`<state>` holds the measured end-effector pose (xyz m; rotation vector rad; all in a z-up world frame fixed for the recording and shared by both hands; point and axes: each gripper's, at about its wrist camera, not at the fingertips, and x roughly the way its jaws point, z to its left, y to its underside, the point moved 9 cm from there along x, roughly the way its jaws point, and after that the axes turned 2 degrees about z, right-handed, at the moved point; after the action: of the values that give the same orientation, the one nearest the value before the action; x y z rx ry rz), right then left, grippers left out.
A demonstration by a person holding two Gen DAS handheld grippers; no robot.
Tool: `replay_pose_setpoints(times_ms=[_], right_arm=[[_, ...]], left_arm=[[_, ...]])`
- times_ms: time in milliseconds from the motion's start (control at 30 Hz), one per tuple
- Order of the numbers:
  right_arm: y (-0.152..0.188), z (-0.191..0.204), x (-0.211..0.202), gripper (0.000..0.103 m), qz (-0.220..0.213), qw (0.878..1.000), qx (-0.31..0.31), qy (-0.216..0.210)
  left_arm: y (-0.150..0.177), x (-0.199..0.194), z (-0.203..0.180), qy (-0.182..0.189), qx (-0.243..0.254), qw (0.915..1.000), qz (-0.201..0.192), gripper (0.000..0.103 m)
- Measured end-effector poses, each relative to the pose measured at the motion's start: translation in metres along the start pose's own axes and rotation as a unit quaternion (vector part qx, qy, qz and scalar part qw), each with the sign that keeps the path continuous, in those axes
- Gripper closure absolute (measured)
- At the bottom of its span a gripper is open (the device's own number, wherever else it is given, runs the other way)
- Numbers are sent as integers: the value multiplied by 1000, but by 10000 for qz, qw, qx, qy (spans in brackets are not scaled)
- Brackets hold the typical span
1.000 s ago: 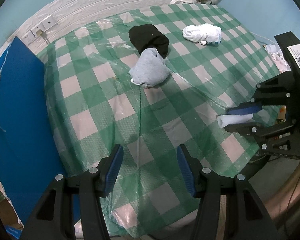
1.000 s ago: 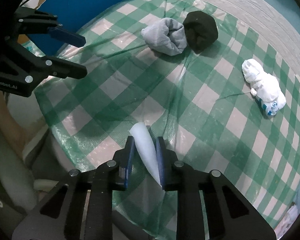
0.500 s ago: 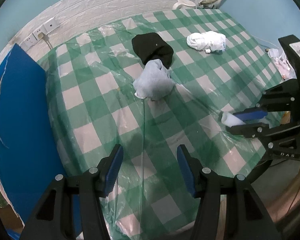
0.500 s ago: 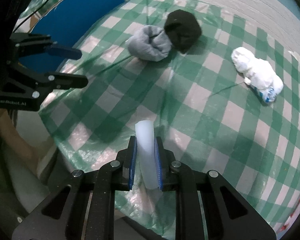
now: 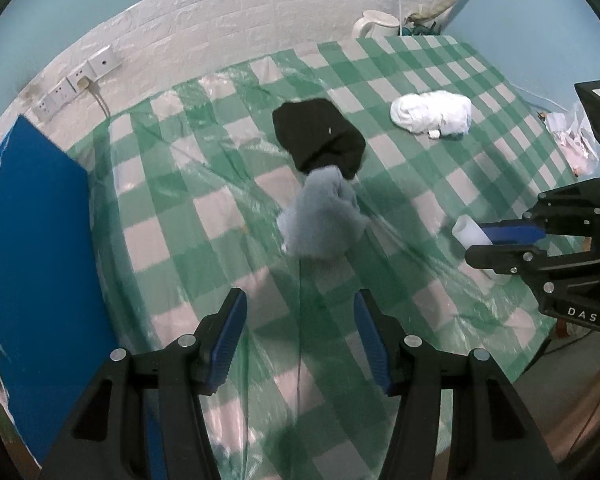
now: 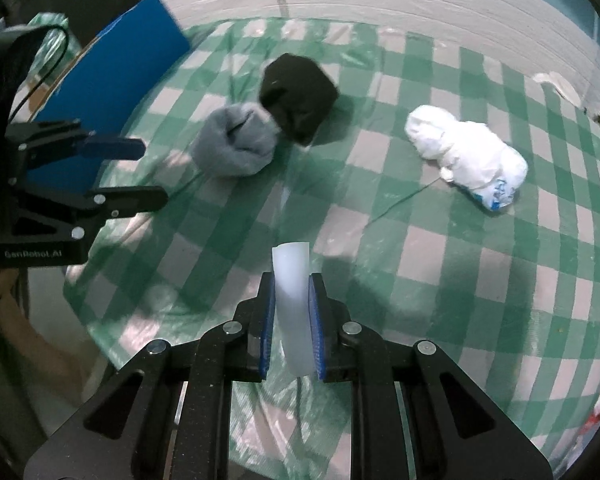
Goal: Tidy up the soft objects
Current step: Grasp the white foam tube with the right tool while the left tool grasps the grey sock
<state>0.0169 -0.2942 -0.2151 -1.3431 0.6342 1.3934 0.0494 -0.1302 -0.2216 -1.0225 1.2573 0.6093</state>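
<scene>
A grey rolled cloth (image 5: 324,220) (image 6: 236,144) lies mid-table, touching a black rolled cloth (image 5: 320,136) (image 6: 296,94) behind it. A white bundle (image 5: 432,114) (image 6: 464,160) lies apart at the right. My right gripper (image 6: 292,320) (image 5: 480,240) is shut on a pale white soft roll (image 6: 292,304) (image 5: 466,230), held above the table's front part. My left gripper (image 5: 300,332) (image 6: 136,172) is open and empty, over the near edge, short of the grey cloth.
The table wears a green-and-white checked cloth (image 5: 204,216) under clear plastic. A blue board (image 5: 36,240) (image 6: 112,60) stands along the left side. A white brick-pattern wall with sockets (image 5: 80,80) runs behind. A white kettle (image 5: 376,24) stands at the back.
My right gripper has carried the white roll forward over the table and turned it upright. My left gripper has moved forward, closer to the grey cloth. The cloths lie as before.
</scene>
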Motion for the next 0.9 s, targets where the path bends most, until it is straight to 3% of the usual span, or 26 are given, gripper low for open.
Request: replay_pose_setpoints(times_ms=[600, 900], right_arm=[[-44, -34, -15, 87, -354, 9975, 606, 90], [-64, -41, -17, 87, -431, 9963, 733, 109]], left_arm=[[-37, 19, -15, 175, 253, 9995, -92, 45], [-50, 42, -25, 130, 381, 9991, 155, 44]])
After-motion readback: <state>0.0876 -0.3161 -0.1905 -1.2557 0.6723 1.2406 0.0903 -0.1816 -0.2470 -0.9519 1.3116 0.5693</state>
